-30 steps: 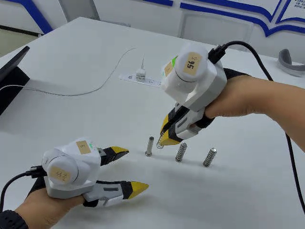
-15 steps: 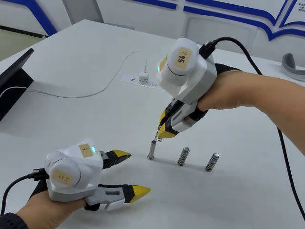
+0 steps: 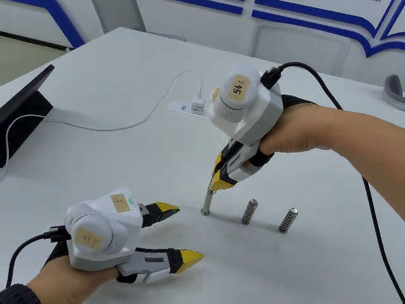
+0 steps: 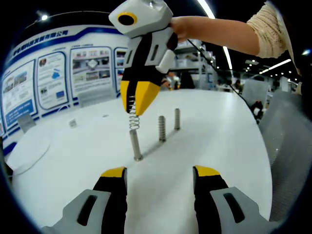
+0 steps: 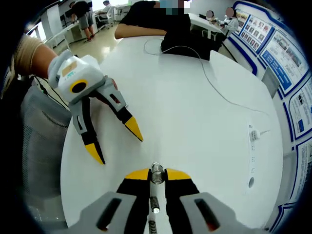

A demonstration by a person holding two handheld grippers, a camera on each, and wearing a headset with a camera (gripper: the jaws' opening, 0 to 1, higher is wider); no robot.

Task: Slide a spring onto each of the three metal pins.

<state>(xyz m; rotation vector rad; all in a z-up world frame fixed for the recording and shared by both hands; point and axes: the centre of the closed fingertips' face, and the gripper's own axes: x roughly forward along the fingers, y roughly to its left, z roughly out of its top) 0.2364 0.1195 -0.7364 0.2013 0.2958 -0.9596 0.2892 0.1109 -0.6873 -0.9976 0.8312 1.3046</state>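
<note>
Left gripper (image 3: 186,232): nearest the person, low over the desk (image 3: 114,82), jaws open, holding nothing. Bare pin (image 3: 207,201): upright, leftmost of three. Right gripper (image 3: 218,183): directly above it, jaws closed on a spring (image 4: 133,116) whose lower end meets the pin's top. Middle pin (image 3: 249,211) and right-hand pin (image 3: 288,220): each carries a spring. Dark screen (image 3: 22,117): far left.
</note>
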